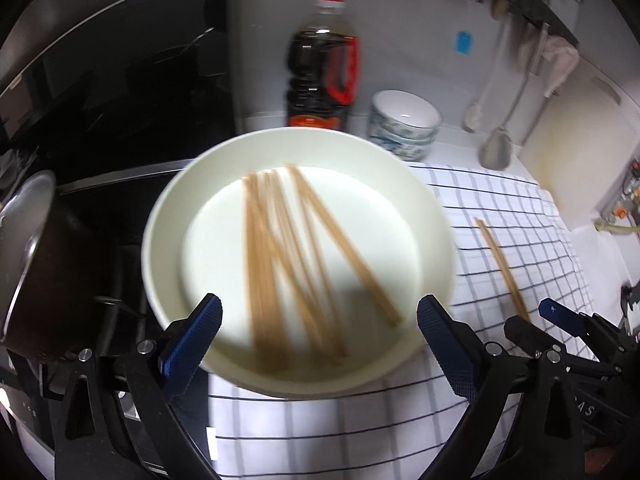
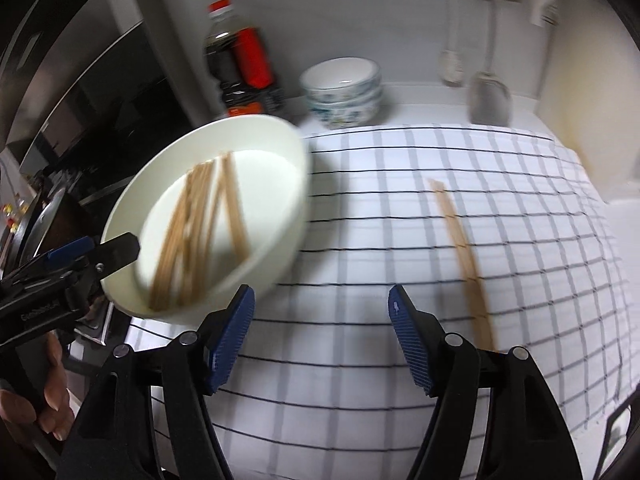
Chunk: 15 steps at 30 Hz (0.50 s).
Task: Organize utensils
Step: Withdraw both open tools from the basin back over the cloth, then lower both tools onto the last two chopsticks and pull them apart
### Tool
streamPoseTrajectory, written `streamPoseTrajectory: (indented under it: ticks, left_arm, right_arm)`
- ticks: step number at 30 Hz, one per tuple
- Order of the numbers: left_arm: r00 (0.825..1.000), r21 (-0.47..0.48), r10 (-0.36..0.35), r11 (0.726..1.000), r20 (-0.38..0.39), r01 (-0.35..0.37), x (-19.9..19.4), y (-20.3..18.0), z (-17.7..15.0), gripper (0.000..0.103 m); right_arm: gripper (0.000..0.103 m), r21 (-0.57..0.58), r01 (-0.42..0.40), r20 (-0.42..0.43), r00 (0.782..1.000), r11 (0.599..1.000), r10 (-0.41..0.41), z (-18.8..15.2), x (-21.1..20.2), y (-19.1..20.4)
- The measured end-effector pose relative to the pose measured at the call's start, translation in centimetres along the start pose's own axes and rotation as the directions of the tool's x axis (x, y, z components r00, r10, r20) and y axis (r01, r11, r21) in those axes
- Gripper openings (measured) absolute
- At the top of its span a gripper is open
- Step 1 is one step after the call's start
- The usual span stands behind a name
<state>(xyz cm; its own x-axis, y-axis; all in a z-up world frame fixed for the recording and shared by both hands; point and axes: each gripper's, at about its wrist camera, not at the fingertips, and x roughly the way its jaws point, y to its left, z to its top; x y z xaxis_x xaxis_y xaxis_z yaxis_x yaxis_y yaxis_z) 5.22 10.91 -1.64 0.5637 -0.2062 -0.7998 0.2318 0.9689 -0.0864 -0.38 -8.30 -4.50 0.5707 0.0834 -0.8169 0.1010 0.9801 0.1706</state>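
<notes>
Now both grippers gape empty: left gripper over the white bowl of chopsticks (blurred), right gripper above the checked cloth, where a chopstick pair lies to the right.

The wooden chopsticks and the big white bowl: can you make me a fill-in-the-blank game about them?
1. Most wooden chopsticks lie inside the round white ____.
2. One pair of chopsticks lies outside it on the white ____ cloth.
3. The dark sauce bottle has a ____ cap.
4. Beside the bottle stands a stack of patterned ____.

Missing words: bowl; checked; red; bowls
</notes>
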Motion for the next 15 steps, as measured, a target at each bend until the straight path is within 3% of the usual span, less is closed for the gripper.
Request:
streamPoseTrajectory:
  ticks: [11,15]
  left_arm:
    - [1.000,-0.026,-0.009,1.000,-0.027,0.008,-0.3,-10.2,-2.5,0.096]
    - [0.998,-0.064,0.027,0.998,-0.054,-0.030,-0.4,-12.8,-3.5,0.096]
  right_arm:
    - [0.069,0.001,0.059,0.012,0.998,0.998,-0.059,-2.5,-3.0,-13.2]
    - [0.069,0.002,0.025,-0.001,1.000,1.000,-0.025,-2.8,-2.4,-16.6]
